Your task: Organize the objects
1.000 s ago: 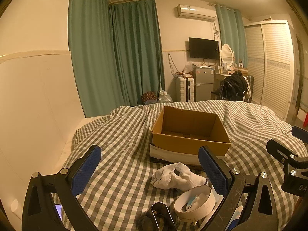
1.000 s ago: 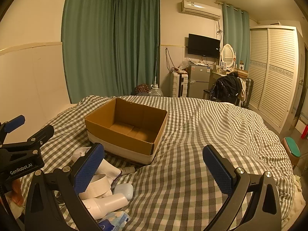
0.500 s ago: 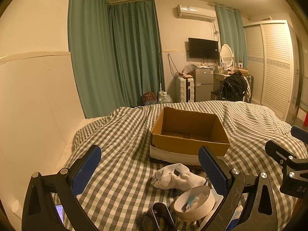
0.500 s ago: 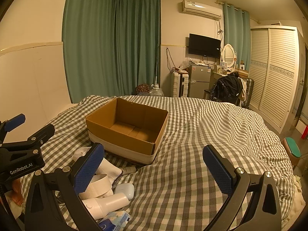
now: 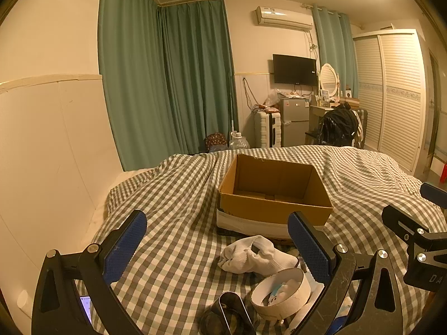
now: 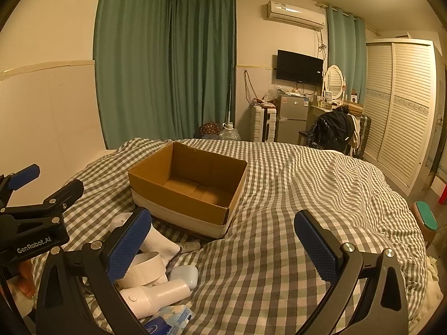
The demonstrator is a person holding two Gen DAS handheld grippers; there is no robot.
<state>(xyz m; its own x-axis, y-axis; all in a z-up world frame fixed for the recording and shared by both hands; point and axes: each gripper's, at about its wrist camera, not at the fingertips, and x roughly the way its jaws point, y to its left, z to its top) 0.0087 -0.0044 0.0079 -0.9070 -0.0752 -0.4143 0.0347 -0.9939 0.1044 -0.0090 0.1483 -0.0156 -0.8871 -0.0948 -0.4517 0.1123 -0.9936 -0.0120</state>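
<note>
An open, empty cardboard box (image 5: 273,195) (image 6: 187,187) stands on the checked bed cover. In front of it lies a small heap: a white sock (image 5: 251,255), a white tape roll (image 5: 280,293) (image 6: 145,269), a dark clip-like object (image 5: 229,312), a white earbud case (image 6: 184,275), a white cylindrical device (image 6: 156,296) and a blue tissue pack (image 6: 170,319). My left gripper (image 5: 218,248) is open and empty above the heap. My right gripper (image 6: 223,245) is open and empty, just right of the heap.
The bed cover (image 6: 307,184) spreads wide to the right of the box. A cream wall panel (image 5: 56,153) runs along the bed's left side. A phone screen (image 5: 85,308) glows at lower left. Curtains, fridge, chair and wardrobe stand beyond the bed.
</note>
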